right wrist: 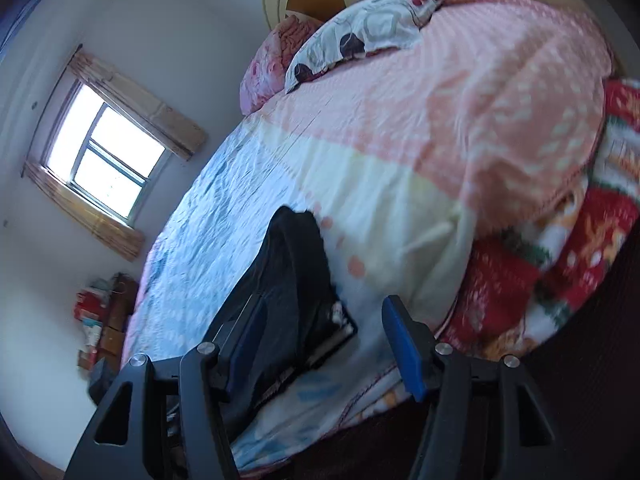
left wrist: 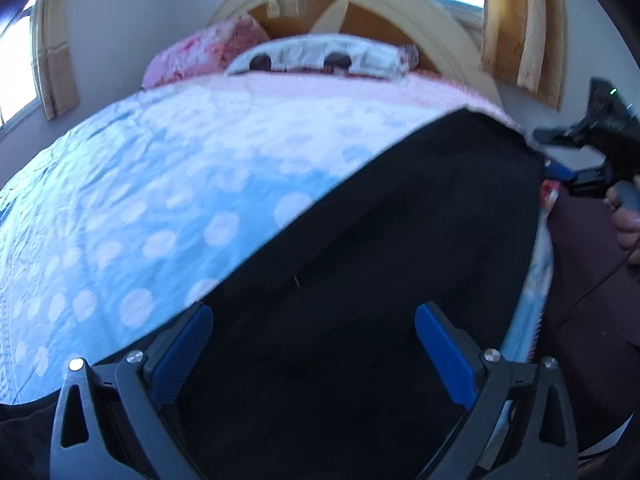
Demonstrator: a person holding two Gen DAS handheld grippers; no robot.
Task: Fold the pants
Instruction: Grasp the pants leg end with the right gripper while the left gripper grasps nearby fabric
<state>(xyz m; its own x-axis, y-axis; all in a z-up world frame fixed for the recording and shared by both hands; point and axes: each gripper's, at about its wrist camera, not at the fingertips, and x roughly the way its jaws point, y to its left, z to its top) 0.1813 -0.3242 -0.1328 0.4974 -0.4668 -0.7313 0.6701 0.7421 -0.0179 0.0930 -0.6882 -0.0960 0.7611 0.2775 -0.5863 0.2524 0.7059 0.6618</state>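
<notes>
**Both grippers open over the dark pants on the bed**

The left gripper (left wrist: 314, 344) hangs with its two blue-padded fingers spread wide and nothing pinched between them; directly beneath it lies the black fabric pants (left wrist: 400, 240), which fill its view from 6 o'clock up toward 2 o'clock. The right gripper (right wrist: 324, 344) is likewise parted and empty, and in its own view the pants (right wrist: 296, 280) lie from 7 o'clock toward the centre, with the light-printed waistband end nearest the fingers. From the left camera, that same right gripper (left wrist: 576, 148) appears at 3 o'clock, held in a person's hand (left wrist: 626, 224) beside the far end of the garment.

The pants rest flat on the blue bedspread with pale dots (left wrist: 160, 200), close to the bed's near edge.

Risks, as I judge them: the pictures are blurred, so a hurried pinch could catch the bedspread along with the cloth, or take only the top layer and leave the fold crooked. Lying near the mattress edge, the garment could also slide off if dragged.

Count: two grippers, one pair of pants, one hand visible, two pillows at the headboard, one pink quilt (right wrist: 480, 100), one red patterned blanket (right wrist: 580, 248).
</notes>
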